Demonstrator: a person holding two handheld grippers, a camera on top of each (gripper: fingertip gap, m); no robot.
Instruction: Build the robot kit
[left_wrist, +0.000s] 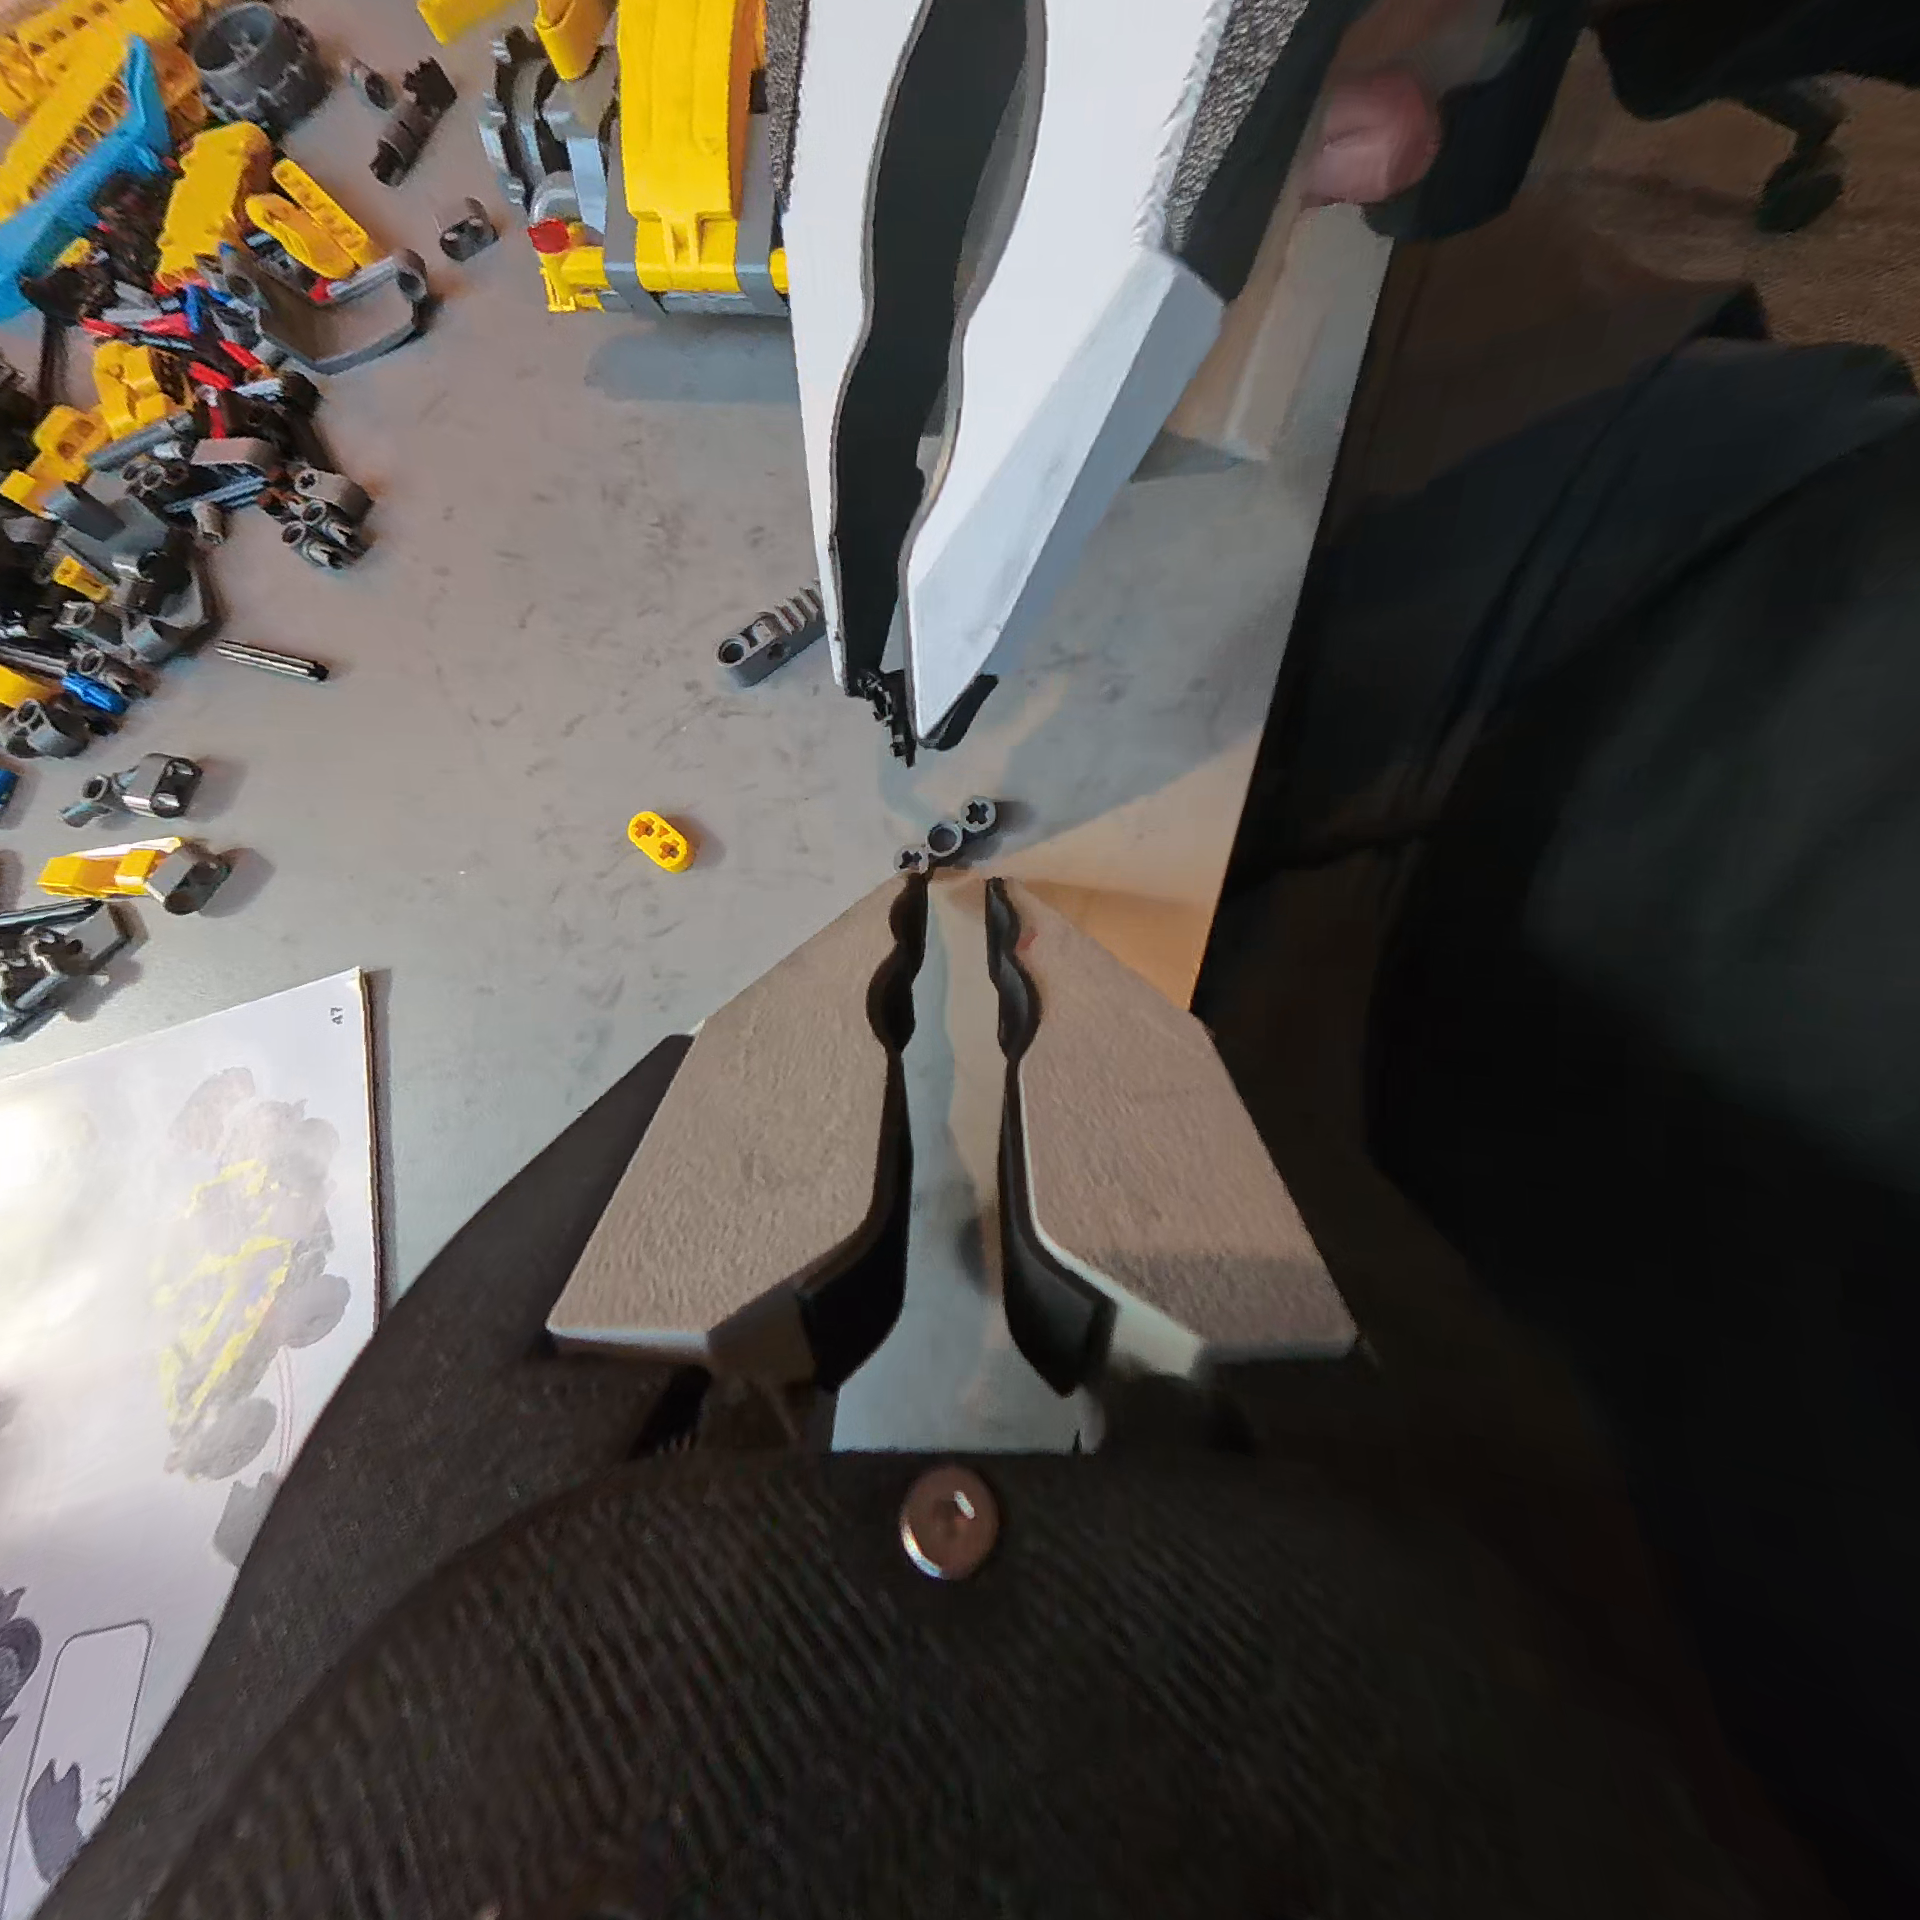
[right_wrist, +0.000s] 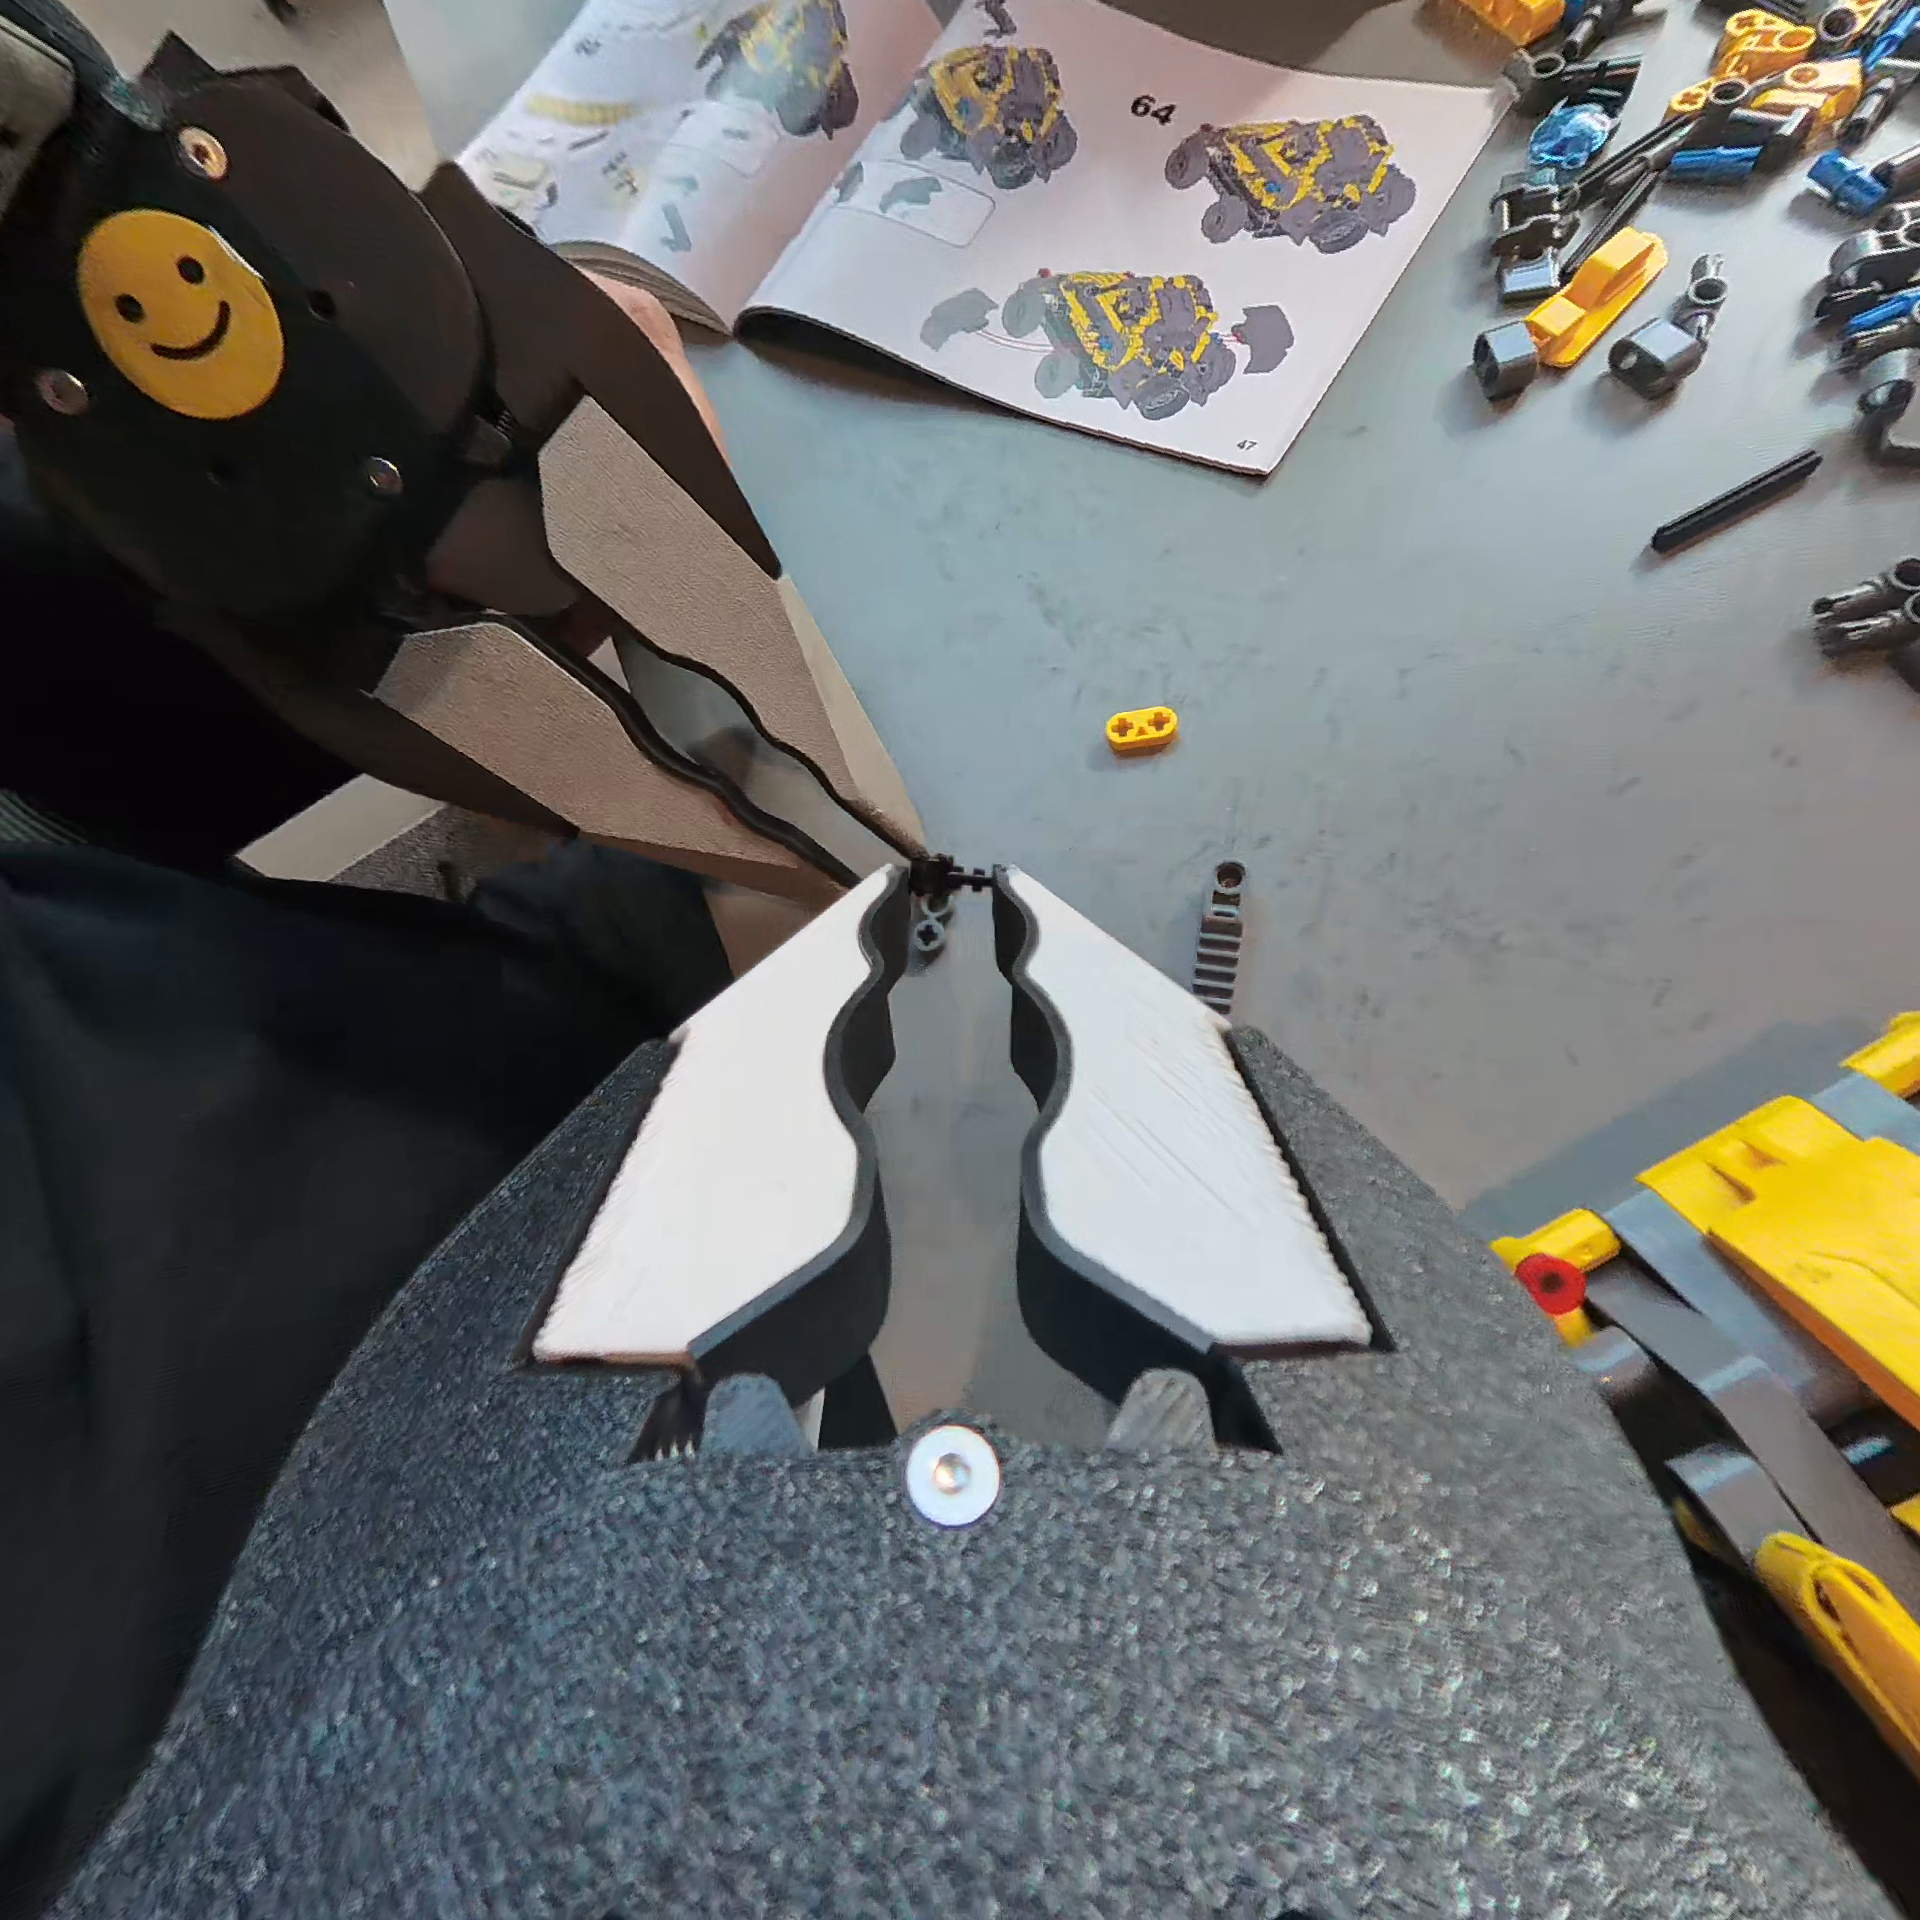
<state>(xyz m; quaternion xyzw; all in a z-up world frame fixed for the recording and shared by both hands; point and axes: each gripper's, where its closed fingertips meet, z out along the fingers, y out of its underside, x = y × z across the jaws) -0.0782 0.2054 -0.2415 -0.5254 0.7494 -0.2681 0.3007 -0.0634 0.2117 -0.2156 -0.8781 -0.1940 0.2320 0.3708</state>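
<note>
Left tongs (left_wrist: 954, 883): tan fingers, tips slightly parted with nothing between them, bare table showing through the gap; a yellow smiley disc (right_wrist: 179, 312) sits on the black body. Just ahead of the tips, with the left fingertip at or almost at its near end, is a small grey three-hole beam (left_wrist: 945, 836); whether it rests on the table is unclear. Right tongs (right_wrist: 945, 875): white fingers with black lining, clenched on a small black connector (right_wrist: 951, 873) pinched at the very tips. They come in opposite the left tongs, tip close to tip, above the beam. Surface: grey table (left_wrist: 520, 623), with both pairs of tongs working near its edge. A person's dark clothing (left_wrist: 1610, 935) fills the space beyond that edge, and a thumb (left_wrist: 1371, 135) shows on the right tongs' body. Nearby loose items: grey toothed bar (right_wrist: 1218, 935) just beside the right tongs' outer finger; yellow two-hole link (right_wrist: 1141, 727) lying alone, apart from the tips; thin black rod (right_wrist: 1735, 501) farther out. Farther off: open instruction booklet (right_wrist: 1039, 260), flat on the table; partly built yellow and grey model (right_wrist: 1766, 1247); heap of loose yellow, grey, black and blue parts (left_wrist: 135, 416) along the table's far side.
</note>
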